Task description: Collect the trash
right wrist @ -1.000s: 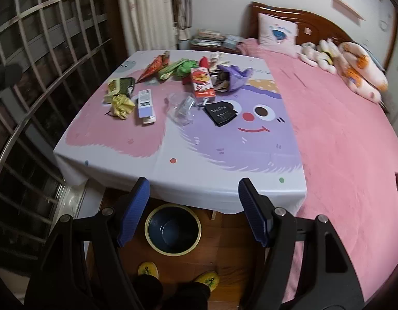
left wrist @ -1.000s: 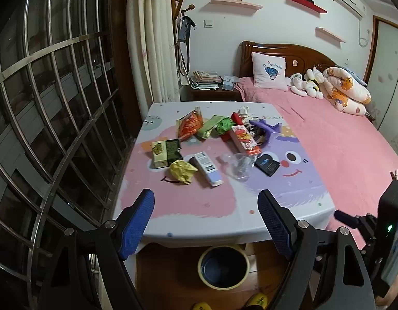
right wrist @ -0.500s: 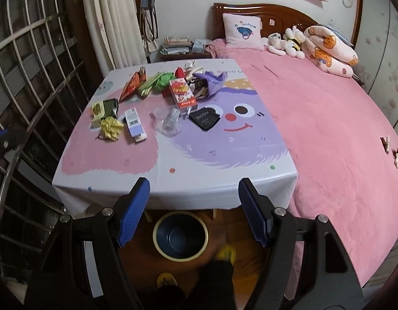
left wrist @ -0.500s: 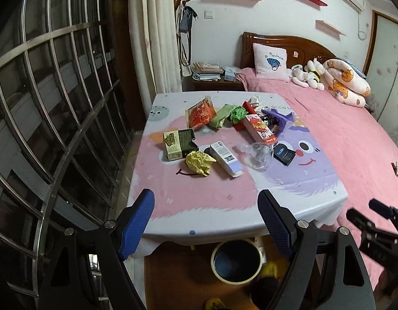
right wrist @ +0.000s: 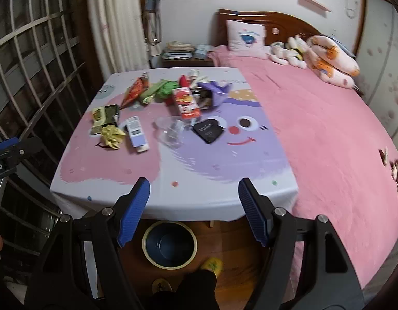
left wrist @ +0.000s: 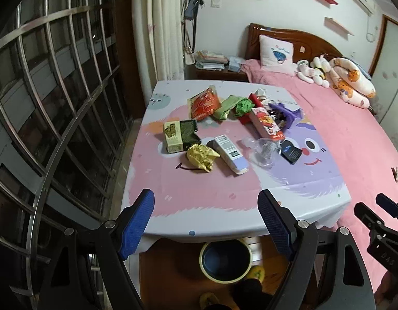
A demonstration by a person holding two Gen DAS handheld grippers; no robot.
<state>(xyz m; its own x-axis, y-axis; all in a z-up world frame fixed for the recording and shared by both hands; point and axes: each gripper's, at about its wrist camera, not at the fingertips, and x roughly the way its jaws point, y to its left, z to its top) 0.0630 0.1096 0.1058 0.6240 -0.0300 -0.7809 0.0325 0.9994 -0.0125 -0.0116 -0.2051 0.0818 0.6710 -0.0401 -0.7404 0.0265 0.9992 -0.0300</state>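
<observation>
Trash lies across the far half of a table [left wrist: 199, 201] [right wrist: 199, 175] with a pink and purple cartoon cloth: a crumpled yellow wrapper [left wrist: 201, 157] [right wrist: 111, 136], a white and lilac box [left wrist: 230, 153] [right wrist: 136, 133], a green box [left wrist: 180, 134], clear plastic [left wrist: 262, 149] [right wrist: 171, 131], a black packet [left wrist: 290, 151] [right wrist: 208, 130], a red box [left wrist: 267, 126] [right wrist: 186, 102], and orange and green bags [left wrist: 204, 104]. A round bin [left wrist: 226, 261] [right wrist: 170, 244] stands on the floor under the near edge. My left gripper [left wrist: 206, 222] and right gripper [right wrist: 193, 209] are open and empty, short of the table.
A metal window grille [left wrist: 43, 103] runs along the left. A pink bed [left wrist: 354, 134] with pillows and soft toys borders the table's right side. A nightstand with books [left wrist: 211, 63] stands behind. The person's feet in yellow slippers [right wrist: 211, 266] are by the bin.
Both grippers have risen and tilted up toward the table; the trash now sits nearer the middle of each view. Nothing on the table has moved.
</observation>
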